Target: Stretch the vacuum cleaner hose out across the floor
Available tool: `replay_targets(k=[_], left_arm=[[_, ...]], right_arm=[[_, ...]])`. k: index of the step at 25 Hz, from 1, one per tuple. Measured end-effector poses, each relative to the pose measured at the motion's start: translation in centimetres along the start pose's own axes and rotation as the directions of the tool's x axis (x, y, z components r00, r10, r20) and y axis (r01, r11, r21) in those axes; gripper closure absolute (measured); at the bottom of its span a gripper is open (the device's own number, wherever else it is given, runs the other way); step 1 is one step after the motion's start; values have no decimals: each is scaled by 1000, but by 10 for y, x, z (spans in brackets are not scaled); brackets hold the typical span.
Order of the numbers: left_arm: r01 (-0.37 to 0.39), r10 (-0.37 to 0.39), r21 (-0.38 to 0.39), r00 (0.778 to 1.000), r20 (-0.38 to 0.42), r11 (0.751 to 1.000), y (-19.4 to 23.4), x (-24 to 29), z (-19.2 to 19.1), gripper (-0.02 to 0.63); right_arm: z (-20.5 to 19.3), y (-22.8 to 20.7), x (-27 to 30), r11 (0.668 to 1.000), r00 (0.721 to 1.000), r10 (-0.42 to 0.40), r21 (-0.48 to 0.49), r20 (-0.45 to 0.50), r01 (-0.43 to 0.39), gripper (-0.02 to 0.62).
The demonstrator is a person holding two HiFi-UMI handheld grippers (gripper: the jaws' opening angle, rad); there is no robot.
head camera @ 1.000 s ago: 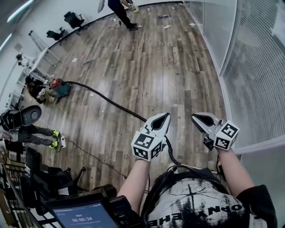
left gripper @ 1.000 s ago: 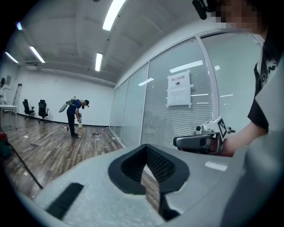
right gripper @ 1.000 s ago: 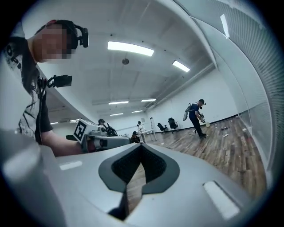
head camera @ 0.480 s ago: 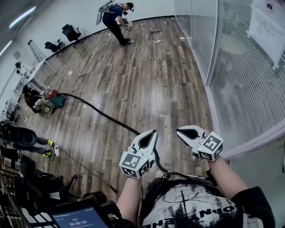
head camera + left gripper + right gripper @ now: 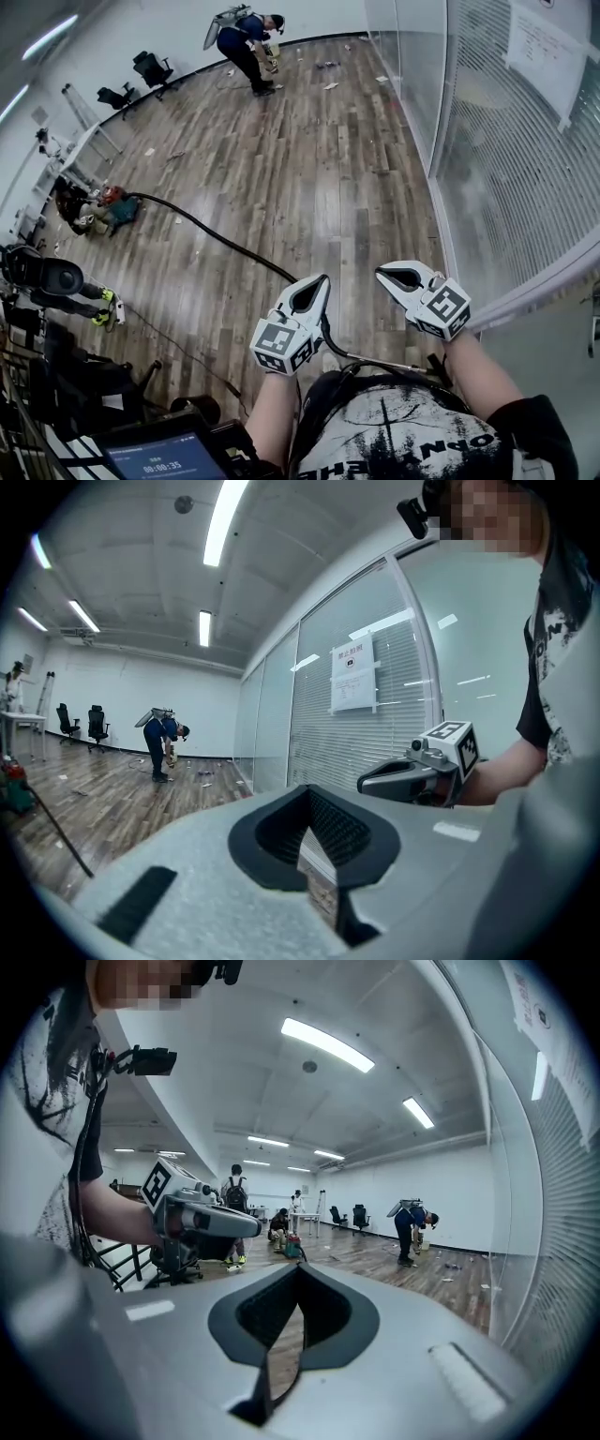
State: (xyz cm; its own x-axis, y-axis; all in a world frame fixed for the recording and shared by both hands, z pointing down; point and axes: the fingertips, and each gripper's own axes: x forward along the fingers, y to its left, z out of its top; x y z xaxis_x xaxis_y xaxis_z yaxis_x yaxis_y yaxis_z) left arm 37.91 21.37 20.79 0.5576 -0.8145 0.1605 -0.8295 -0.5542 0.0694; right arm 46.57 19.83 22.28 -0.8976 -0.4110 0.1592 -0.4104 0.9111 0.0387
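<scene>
The vacuum cleaner hose (image 5: 220, 240) lies on the wooden floor (image 5: 319, 159), curving from the vacuum cleaner (image 5: 114, 208) at the left towards the person's feet and passing beneath the left tool (image 5: 317, 284). That and the right tool (image 5: 386, 275) are both closed on nothing above it, so the hose may stay slack, or a hard pull could drag the cleaner along. No container with readable contents shows.

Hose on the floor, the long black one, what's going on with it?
A person holds a gripper in each hand above the wooden floor. Both the left gripper and right gripper are shut and empty. The black hose lies in a loose curve from the vacuum cleaner toward the person, and neither gripper holds it.
</scene>
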Motion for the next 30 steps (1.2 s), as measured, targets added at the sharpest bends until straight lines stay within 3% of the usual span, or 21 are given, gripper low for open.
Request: replay_targets(k=[3, 8, 18, 30], left_arm=[[4, -4, -4, 1000, 0, 1000, 3, 1, -6, 606], [25, -20, -113, 999, 47, 993, 5, 2, -1, 606], [0, 0, -45, 1000, 14, 999, 0, 9, 2, 606], [-25, 25, -62, 1000, -6, 998, 1, 13, 4, 606]], right_arm=[[-8, 0, 3, 1000, 1000, -3, 3, 1, 3, 589], [-5, -3, 0, 1000, 1000, -19, -11, 14, 19, 589], [-3, -11, 0, 1000, 1000, -14, -15, 21, 15, 589], [-5, -18, 3, 1000, 1000, -19, 3, 1, 19, 591]])
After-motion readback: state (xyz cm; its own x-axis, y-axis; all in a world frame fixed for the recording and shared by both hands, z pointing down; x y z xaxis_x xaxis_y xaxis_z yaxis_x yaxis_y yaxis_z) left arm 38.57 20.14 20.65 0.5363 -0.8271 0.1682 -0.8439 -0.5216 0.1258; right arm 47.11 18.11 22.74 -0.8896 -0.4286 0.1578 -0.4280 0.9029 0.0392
